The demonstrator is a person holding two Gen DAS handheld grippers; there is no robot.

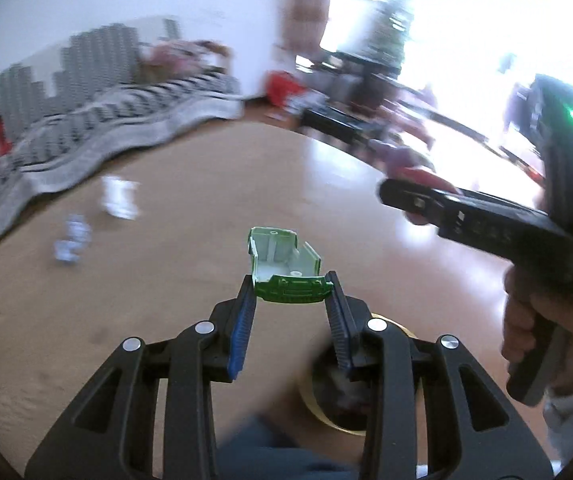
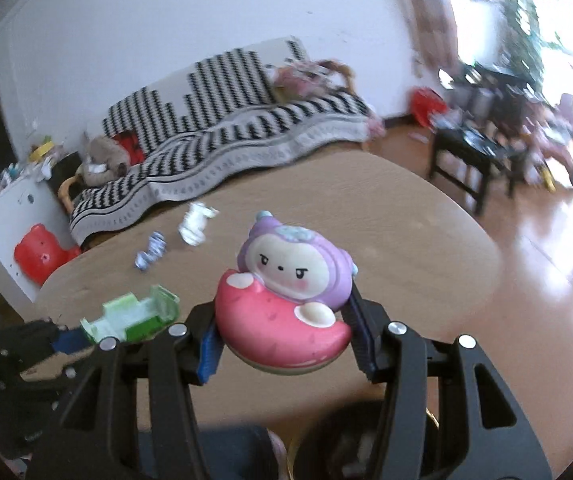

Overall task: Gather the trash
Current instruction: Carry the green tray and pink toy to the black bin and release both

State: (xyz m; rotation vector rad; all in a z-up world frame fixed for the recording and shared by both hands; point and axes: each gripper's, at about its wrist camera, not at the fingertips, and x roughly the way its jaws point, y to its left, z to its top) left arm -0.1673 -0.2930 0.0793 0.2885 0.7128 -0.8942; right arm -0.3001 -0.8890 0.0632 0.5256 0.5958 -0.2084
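**Inspector:** Describe the setting, then what you hold.

**Operator:** A living room: round wooden table (image 2: 426, 240) under my grippers, a striped sofa (image 2: 246, 136) beyond it. My left gripper (image 1: 290, 292) pinches a broken green plastic shell (image 1: 284, 268) between its pads, caught by its near edge so the open side faces up. My right gripper (image 2: 282, 328) is pressed around a pink-and-purple toy figure (image 2: 286, 300), gripped at its rounded base, face toward the camera. Both items are lifted clear of the table.

**Inspector:** Why held that way?

**Operator:** My judgement: both are collected pieces, carried toward the dark round bin (image 1: 338, 392) with the yellow rim, directly below and just behind my fingertips.

**Inspector:** What remains?

**Operator:** Ahead and left of both grippers, on the table, lie a crumpled white paper (image 2: 196, 224) and a blue-white wrapper (image 2: 150, 254), near each other. Those look uncollected.

**Inspector:** Risks?

**Operator:** The shell is held only at its edge; it could pivot on release.
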